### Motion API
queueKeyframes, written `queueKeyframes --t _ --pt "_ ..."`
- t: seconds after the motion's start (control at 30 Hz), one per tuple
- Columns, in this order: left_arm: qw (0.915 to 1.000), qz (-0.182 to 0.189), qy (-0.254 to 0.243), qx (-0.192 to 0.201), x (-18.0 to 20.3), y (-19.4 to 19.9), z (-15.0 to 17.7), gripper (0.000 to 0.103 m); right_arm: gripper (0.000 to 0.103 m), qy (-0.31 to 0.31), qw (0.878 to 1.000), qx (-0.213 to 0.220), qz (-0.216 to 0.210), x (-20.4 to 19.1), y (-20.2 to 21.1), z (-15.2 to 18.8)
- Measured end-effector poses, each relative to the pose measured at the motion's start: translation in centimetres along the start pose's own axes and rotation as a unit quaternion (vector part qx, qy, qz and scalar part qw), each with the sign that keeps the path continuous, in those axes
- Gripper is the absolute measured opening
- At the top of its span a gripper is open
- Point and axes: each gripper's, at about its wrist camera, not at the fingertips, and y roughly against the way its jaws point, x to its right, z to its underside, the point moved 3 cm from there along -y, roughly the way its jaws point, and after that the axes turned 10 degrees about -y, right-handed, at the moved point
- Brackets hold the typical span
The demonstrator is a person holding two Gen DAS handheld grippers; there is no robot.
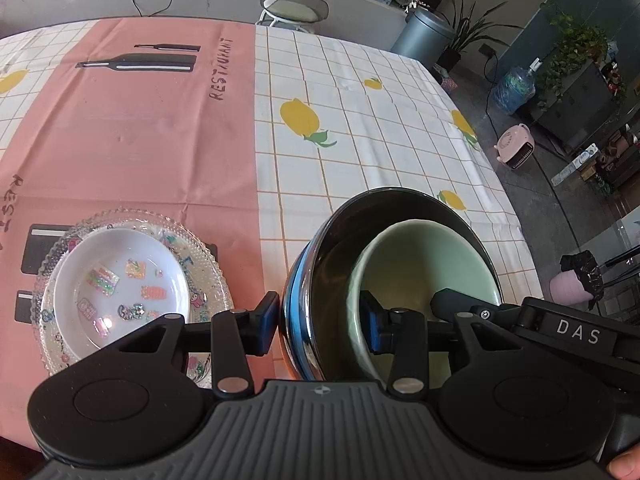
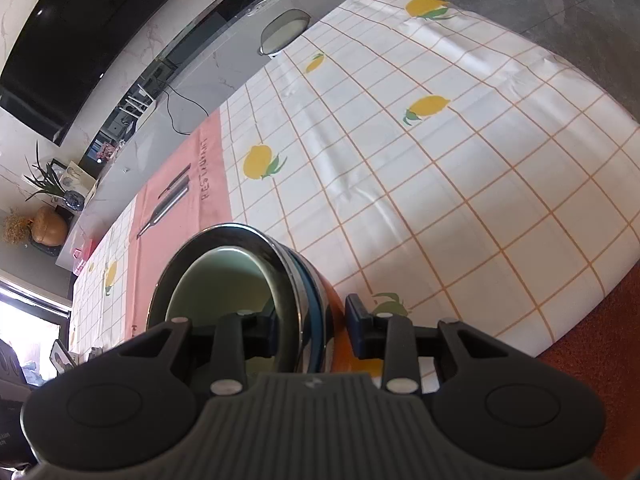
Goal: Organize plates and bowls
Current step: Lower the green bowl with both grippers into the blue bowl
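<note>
We see a steel bowl point(image 1: 308, 300) with a blue band on the desk point(image 1: 360, 152), a pale green bowl point(image 1: 420, 256) nested inside it. Our left gripper point(image 1: 320, 322) straddles the steel bowl's near-left wall, jaws half apart; whether they press it we cannot tell. Our right gripper point(image 2: 308, 328) straddles its opposite wall, narrower, contact also unclear. Left of the steel bowl, a white bowl point(image 1: 120, 276) sits on a glass plate point(image 1: 52, 248).

Left claw point(image 1: 318, 326) straddles near-left wall of metal bowl point(image 1: 316, 280); smaller bowl point(image 1: 416, 256) nested in it, right of left claw. Small dish point(image 1: 120, 280) on glass plate point(image 1: 208, 268), left of left claw. Right claw point(image 2: 310, 330) straddles same bowl's right wall. All on tablecloth point(image 1: 360, 160).
</note>
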Motion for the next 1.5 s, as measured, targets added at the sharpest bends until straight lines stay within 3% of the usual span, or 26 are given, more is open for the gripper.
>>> queueKeyframes --t 0.33,0.87,1.5 --pt "0.9987 -0.021 0.030 0.037 -3.1 4.2 -0.6 0.046 0.033 0.041 0.999 0.003 -0.032 -4.8 0.7 0.6" --pt "0.9919 -0.058 0.097 0.057 -10.3 7.8 -0.2 0.047 0.033 0.104 0.992 -0.043 -0.062 -12.5 -2.5 3.8" --pt "0.9902 -0.066 0.121 0.023 -14.1 5.7 1.0 0.046 0.032 0.094 0.990 -0.093 -0.044 -13.0 -7.3 5.3"
